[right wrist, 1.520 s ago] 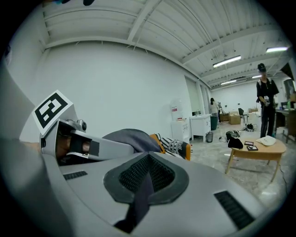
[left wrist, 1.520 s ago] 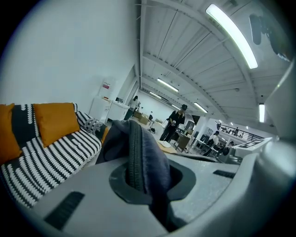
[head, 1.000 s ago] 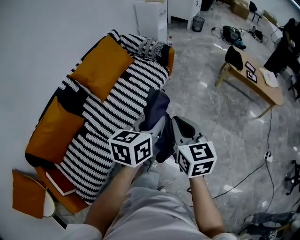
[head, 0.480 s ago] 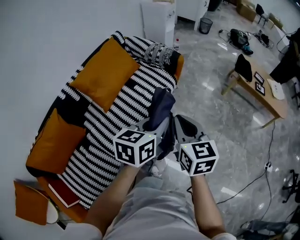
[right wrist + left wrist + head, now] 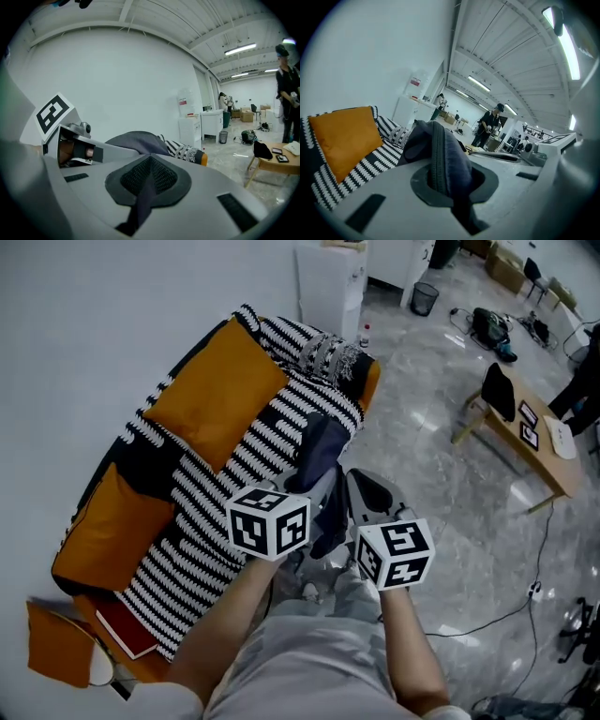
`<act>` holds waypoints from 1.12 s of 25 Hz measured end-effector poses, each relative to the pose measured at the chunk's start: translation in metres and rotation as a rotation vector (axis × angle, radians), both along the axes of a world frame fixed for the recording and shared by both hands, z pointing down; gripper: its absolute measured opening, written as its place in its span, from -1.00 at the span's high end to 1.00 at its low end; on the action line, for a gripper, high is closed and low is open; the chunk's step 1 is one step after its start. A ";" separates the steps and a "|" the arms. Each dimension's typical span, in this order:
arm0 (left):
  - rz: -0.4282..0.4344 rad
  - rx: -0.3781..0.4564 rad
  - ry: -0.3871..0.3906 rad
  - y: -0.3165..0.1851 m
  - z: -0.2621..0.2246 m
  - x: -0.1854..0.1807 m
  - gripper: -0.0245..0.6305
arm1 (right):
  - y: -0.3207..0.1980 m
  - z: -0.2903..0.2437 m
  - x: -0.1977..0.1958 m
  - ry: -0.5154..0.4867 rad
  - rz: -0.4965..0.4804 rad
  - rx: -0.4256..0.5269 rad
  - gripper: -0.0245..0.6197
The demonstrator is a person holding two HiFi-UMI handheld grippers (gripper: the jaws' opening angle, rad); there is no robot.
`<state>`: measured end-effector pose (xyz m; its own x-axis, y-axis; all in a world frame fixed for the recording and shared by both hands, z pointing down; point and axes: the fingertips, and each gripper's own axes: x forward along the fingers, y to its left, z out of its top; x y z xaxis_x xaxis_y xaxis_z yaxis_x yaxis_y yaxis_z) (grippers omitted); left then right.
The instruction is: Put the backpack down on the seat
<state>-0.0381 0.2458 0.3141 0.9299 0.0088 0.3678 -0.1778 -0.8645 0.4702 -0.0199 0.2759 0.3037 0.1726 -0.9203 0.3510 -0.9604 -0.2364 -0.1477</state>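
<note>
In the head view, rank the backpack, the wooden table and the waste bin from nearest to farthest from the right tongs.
1. The backpack, clamped in the right tongs.
2. The wooden table, out on the floor to the right.
3. The waste bin, far off by the white cabinet.

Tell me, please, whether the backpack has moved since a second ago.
Yes: the backpack has come closer to the sofa, overlapping more of its striped seat.

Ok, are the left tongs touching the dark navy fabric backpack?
Touching. Left gripper view shows the left tongs clamped on a fold of the dark navy fabric backpack.
</note>
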 end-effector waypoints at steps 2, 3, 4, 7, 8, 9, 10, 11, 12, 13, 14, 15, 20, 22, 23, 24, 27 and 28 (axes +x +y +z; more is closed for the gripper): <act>-0.010 -0.002 -0.004 -0.009 0.004 0.007 0.86 | -0.011 0.003 0.007 -0.002 -0.019 0.002 0.92; -0.016 -0.002 -0.007 -0.015 0.006 0.010 0.86 | -0.018 0.004 0.011 -0.003 -0.028 0.004 0.92; -0.023 -0.002 -0.009 -0.020 0.007 0.014 0.86 | -0.025 0.005 0.016 -0.004 -0.039 0.006 0.92; -0.054 -0.001 -0.013 -0.042 0.010 0.027 0.86 | -0.049 0.008 0.030 -0.011 -0.080 0.009 0.92; -0.066 0.000 -0.014 -0.049 0.011 0.032 0.86 | -0.057 0.009 0.035 -0.013 -0.096 0.009 0.92; -0.077 0.002 -0.014 -0.056 0.011 0.038 0.86 | -0.066 0.011 0.040 -0.016 -0.114 0.009 0.92; -0.088 0.005 -0.014 -0.063 0.012 0.044 0.86 | -0.074 0.012 0.045 -0.019 -0.132 0.008 0.92; -0.099 0.007 -0.014 -0.070 0.012 0.050 0.86 | -0.082 0.013 0.050 -0.021 -0.151 0.008 0.92; -0.112 0.009 -0.015 -0.077 0.013 0.057 0.86 | -0.090 0.014 0.055 -0.023 -0.170 0.007 0.92; -0.126 0.010 -0.016 -0.085 0.013 0.063 0.86 | -0.098 0.014 0.061 -0.025 -0.190 0.006 0.92; -0.141 0.011 -0.019 -0.093 0.014 0.070 0.86 | -0.105 0.015 0.067 -0.028 -0.208 0.004 0.92; -0.155 0.012 -0.021 -0.100 0.015 0.077 0.86 | -0.112 0.016 0.075 -0.030 -0.225 0.001 0.92; -0.219 0.016 -0.042 -0.138 0.023 0.114 0.86 | -0.145 0.020 0.117 -0.042 -0.294 -0.004 0.92; -0.227 0.018 -0.050 -0.149 0.028 0.128 0.86 | -0.156 0.022 0.132 -0.045 -0.321 -0.007 0.92; -0.227 0.016 -0.050 -0.153 0.029 0.135 0.86 | -0.161 0.023 0.139 -0.046 -0.335 -0.007 0.92; -0.224 0.014 -0.048 -0.158 0.030 0.141 0.86 | -0.167 0.023 0.145 -0.049 -0.351 -0.007 0.92; -0.223 0.012 -0.055 -0.172 0.033 0.155 0.86 | -0.182 0.024 0.161 -0.055 -0.394 -0.007 0.92; -0.226 0.013 -0.062 -0.176 0.035 0.159 0.86 | -0.186 0.025 0.166 -0.057 -0.403 -0.009 0.92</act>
<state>0.1206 0.0699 0.3490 0.8834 -0.2023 0.4226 -0.3955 -0.8056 0.4411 0.1456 0.0904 0.3290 -0.2217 -0.9072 0.3575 -0.9666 0.1563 -0.2030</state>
